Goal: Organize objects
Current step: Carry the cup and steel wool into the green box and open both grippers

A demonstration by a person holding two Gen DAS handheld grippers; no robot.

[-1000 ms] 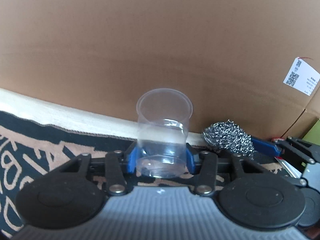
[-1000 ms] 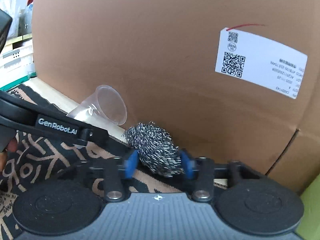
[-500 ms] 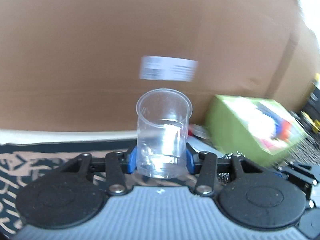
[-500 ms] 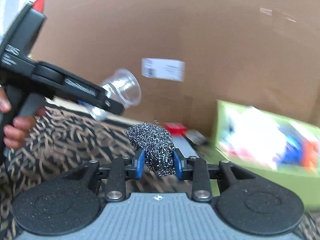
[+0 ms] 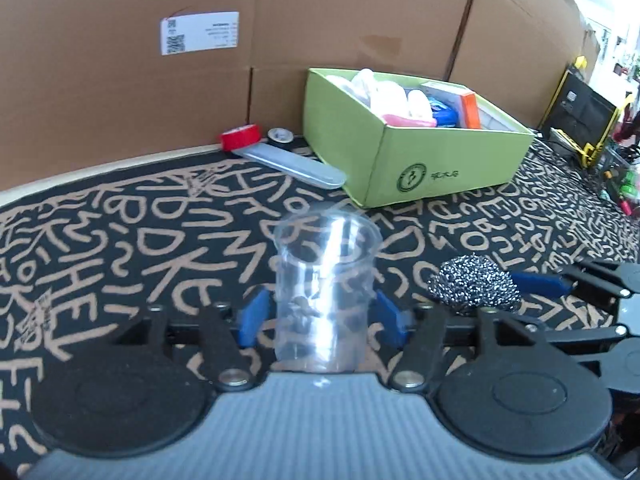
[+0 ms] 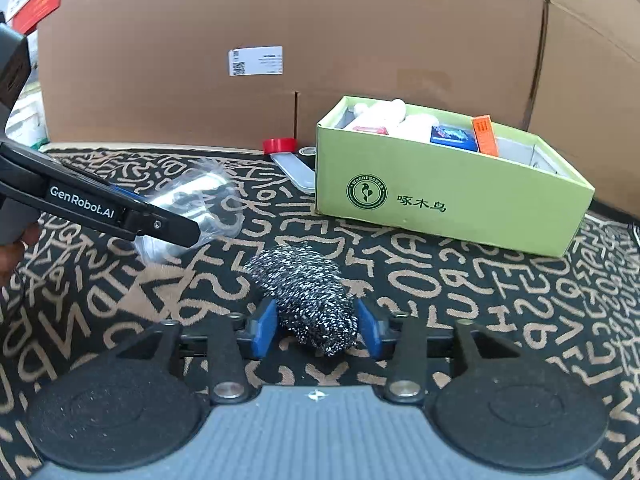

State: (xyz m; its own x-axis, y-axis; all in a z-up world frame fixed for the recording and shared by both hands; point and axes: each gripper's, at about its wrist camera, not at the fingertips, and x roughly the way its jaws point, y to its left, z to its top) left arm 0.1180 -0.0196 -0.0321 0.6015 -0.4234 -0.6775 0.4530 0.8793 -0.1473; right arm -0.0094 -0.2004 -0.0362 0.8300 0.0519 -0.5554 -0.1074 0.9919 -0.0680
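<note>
Standing between the blue pads of the left hand-held gripper [image 5: 325, 322] is a clear plastic cup [image 5: 325, 284], upright with its mouth up; the jaws have just been opening, and a narrow gap now shows between each pad and the cup's wall, so the pads no longer press on it. Beside it, the right hand-held gripper [image 6: 316, 330] has a steel wool scourer [image 6: 310, 300] between its blue pads; its jaws too have just been opening, and the pads sit just beside the scourer's flanks with slight gaps, no longer squeezing it. In the left wrist view the scourer and the right tool's blue fingertip lie just right of the cup; in the right wrist view the left tool's black arm crosses in front of the cup at the left. Both items are over a table [image 6: 460, 288] covered by a black cloth with tan lettering. Farther back sits an open green box [image 6: 448, 196], already filled with packets and white items. Just left of the box lie a clear flat lid [image 5: 290, 164], a red tape roll [image 5: 240, 137] and a small black roll [image 5: 280, 135], all against a brown cardboard wall [image 6: 280, 12] with a white label [image 6: 256, 61].
</note>
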